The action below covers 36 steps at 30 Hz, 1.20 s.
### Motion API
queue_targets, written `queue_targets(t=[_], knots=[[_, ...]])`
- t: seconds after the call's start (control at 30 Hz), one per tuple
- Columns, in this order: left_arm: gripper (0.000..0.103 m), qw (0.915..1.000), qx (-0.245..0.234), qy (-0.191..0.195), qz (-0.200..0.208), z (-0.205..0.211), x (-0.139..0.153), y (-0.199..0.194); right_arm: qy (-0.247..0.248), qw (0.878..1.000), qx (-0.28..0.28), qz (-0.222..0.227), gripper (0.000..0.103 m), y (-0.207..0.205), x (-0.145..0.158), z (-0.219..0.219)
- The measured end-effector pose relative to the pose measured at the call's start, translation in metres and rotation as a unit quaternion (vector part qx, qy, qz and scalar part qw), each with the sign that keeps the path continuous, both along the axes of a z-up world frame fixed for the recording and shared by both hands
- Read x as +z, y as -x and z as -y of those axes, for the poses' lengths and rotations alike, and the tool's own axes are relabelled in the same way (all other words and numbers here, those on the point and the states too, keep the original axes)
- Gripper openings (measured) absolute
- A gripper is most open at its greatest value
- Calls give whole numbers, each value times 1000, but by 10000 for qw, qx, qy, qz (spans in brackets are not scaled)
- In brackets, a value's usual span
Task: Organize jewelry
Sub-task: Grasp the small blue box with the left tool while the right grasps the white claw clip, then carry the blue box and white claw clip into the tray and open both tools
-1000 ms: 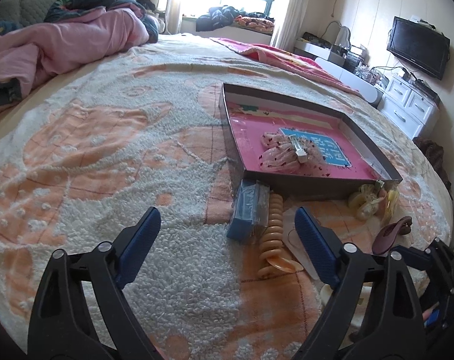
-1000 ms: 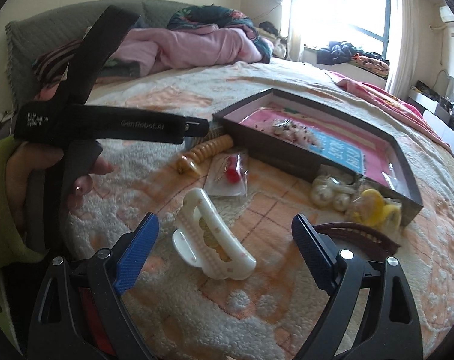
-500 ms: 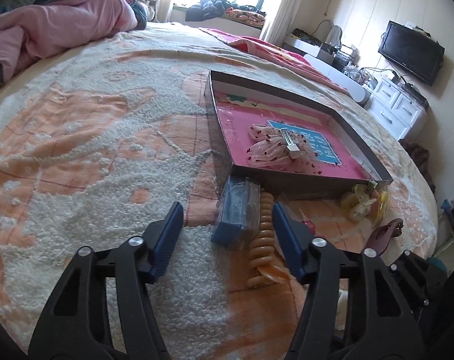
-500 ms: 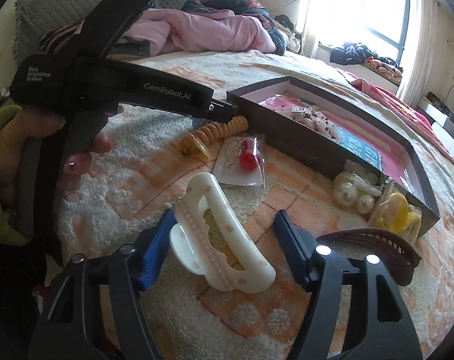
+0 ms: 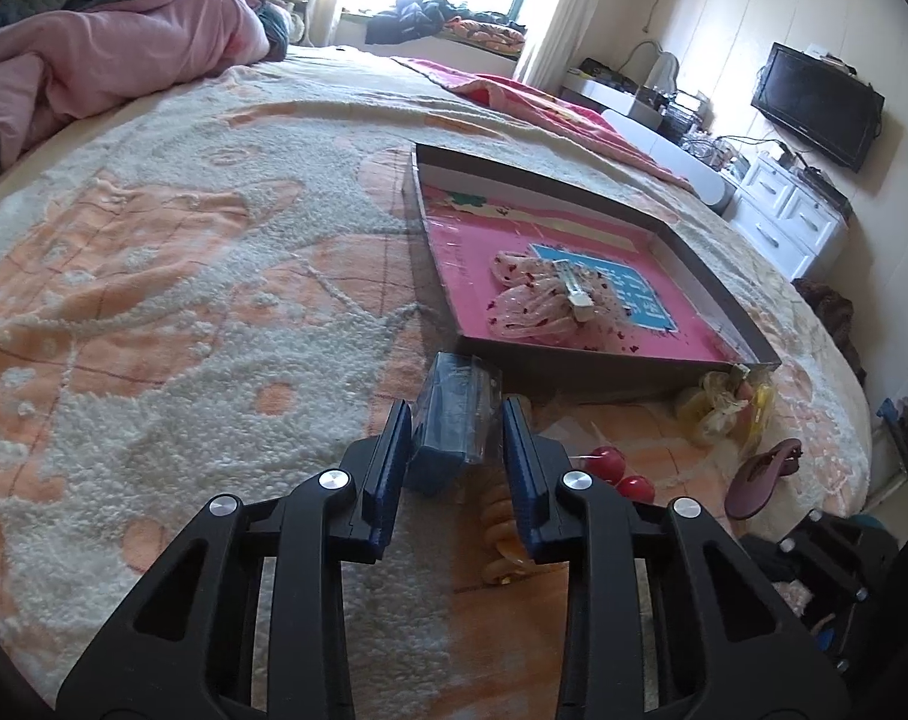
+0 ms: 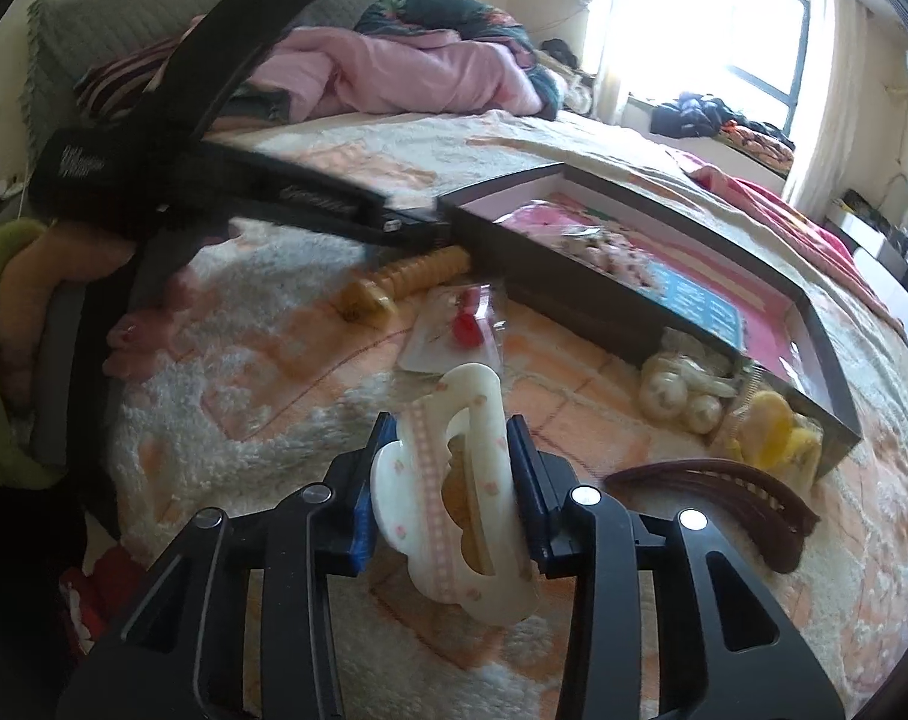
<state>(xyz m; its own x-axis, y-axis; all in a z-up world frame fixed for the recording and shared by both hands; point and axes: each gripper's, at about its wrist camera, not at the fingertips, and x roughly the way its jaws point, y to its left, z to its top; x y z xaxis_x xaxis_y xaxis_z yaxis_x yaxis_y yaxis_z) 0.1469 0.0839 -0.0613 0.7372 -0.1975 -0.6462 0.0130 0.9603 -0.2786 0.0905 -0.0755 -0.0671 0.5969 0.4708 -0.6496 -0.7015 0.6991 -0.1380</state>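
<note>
A dark tray with a pink floor [image 5: 718, 300] lies on the bed and holds a pink sheer hair bow [image 5: 544, 300]. My left gripper [image 5: 457, 420] is shut on a blue packet in clear wrap [image 5: 450, 420] just before the tray's near corner. My right gripper [image 6: 450, 438] is shut on a white claw hair clip [image 6: 466, 480] with pink dots. An orange spiral hair tie [image 5: 502, 534] lies right of the blue packet. It also shows in the right wrist view [image 6: 405, 279].
Loose on the blanket near the tray's front wall [image 6: 586, 306]: a bag with red beads [image 6: 463, 327], pearl pieces [image 6: 682, 390], yellow pieces [image 6: 778, 426] and a brown hair clip [image 6: 724, 486]. The left gripper's handle and hand [image 6: 153, 192] cross the right wrist view. Pink bedding [image 5: 105, 60] lies far left.
Both grippers moved forward and closed. The left one closed on the blue packet, the right one on the white claw clip, which now stands between its fingers.
</note>
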Motion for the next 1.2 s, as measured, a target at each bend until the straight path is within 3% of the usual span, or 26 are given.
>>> queue_targets(t=[0.43, 1.2], knots=[[23, 9980, -82, -381, 503, 19, 33, 24, -426, 9972, -619, 54, 36, -10, 24, 39], [23, 9943, -563, -565, 704, 77, 53, 11, -894, 9834, -1565, 207, 36, -29, 57, 105]])
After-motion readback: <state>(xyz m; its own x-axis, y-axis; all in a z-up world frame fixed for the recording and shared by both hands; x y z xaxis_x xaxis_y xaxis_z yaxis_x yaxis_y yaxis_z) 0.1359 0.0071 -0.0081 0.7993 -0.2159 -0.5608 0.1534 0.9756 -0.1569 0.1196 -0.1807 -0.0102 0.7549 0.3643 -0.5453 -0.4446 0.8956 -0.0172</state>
